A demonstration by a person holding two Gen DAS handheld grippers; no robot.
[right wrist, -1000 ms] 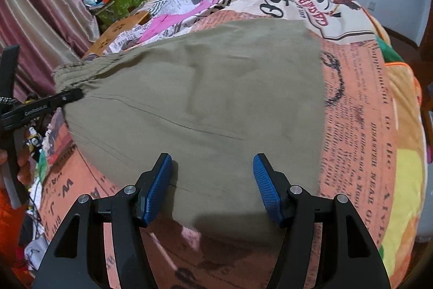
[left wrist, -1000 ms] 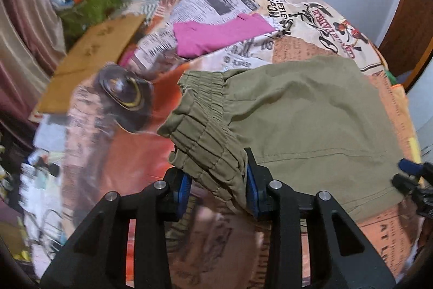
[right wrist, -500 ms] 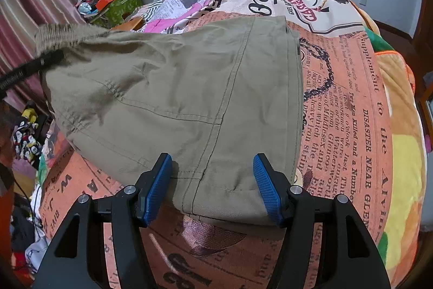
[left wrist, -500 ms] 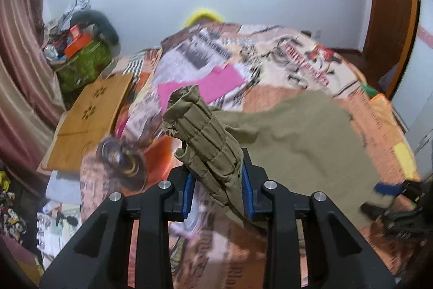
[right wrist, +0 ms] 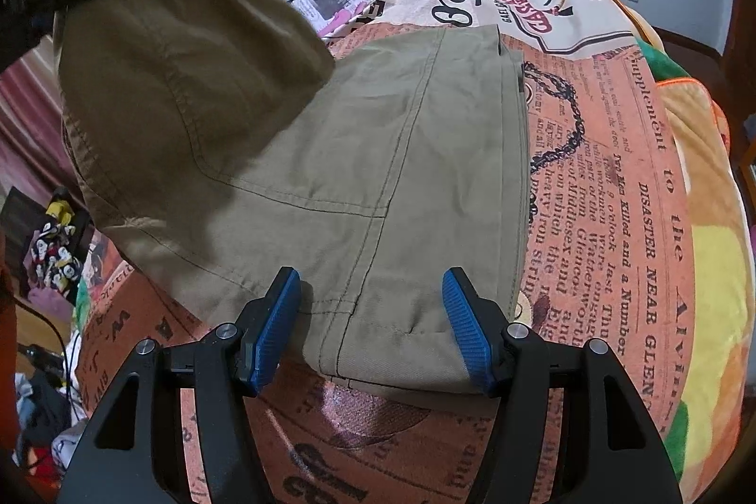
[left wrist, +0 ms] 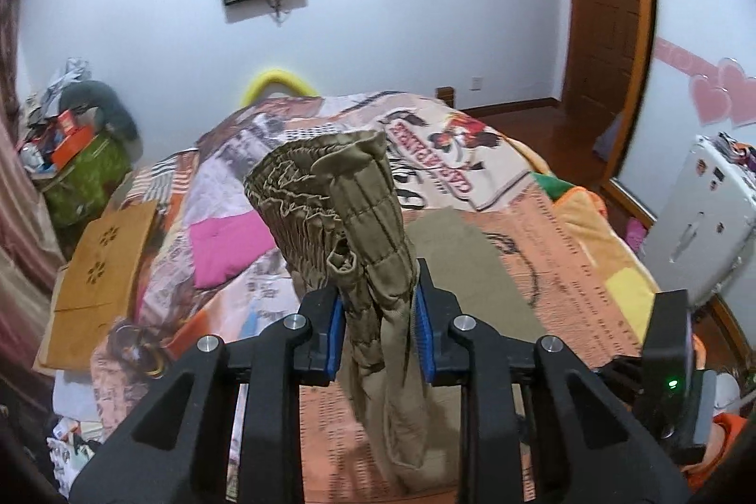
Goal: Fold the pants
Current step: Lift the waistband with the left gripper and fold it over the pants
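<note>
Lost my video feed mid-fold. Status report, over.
Left gripper shut on pants waistband, lifted off bed. Right gripper open at hem, legs flat. Pink cloth lies well aside, not in the way.

Matt woven khaki cloth pants

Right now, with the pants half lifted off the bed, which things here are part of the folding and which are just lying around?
In the job:
khaki pants
left gripper, clamping the waistband
right gripper, open

Just lying about:
pink cloth
wooden board
green bag
</note>
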